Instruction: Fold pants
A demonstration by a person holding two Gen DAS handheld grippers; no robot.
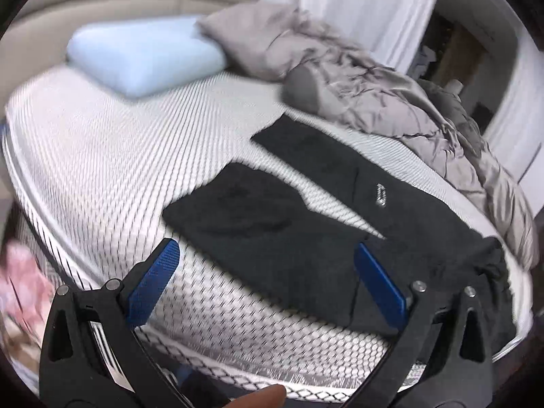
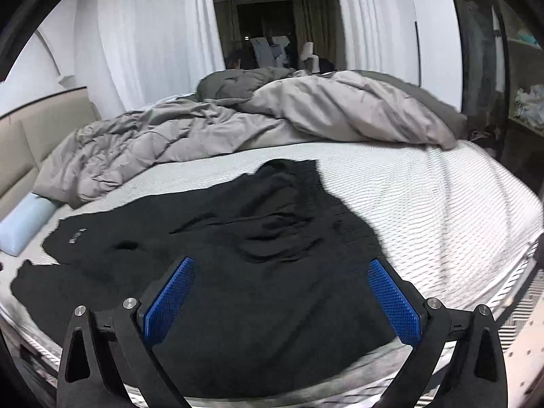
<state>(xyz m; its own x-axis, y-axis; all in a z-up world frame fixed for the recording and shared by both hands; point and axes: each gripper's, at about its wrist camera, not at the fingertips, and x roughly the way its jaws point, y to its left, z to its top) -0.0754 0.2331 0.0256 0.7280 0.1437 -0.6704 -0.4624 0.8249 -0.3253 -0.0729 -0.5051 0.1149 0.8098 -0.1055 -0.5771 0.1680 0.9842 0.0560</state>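
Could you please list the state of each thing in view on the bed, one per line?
Pants: unfolded, spread flat on the mattress, legs apart, waist rumpled.
Left gripper: jaws open, empty, over a pant leg.
Right gripper: jaws open, empty, over the pants.
Duvet: crumpled, pushed aside.
Pillow: lying near the headboard.
Mattress: bare.

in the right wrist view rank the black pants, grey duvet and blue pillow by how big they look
1. black pants, though nearness to the camera inflates them
2. grey duvet, close behind
3. blue pillow, partly cut off
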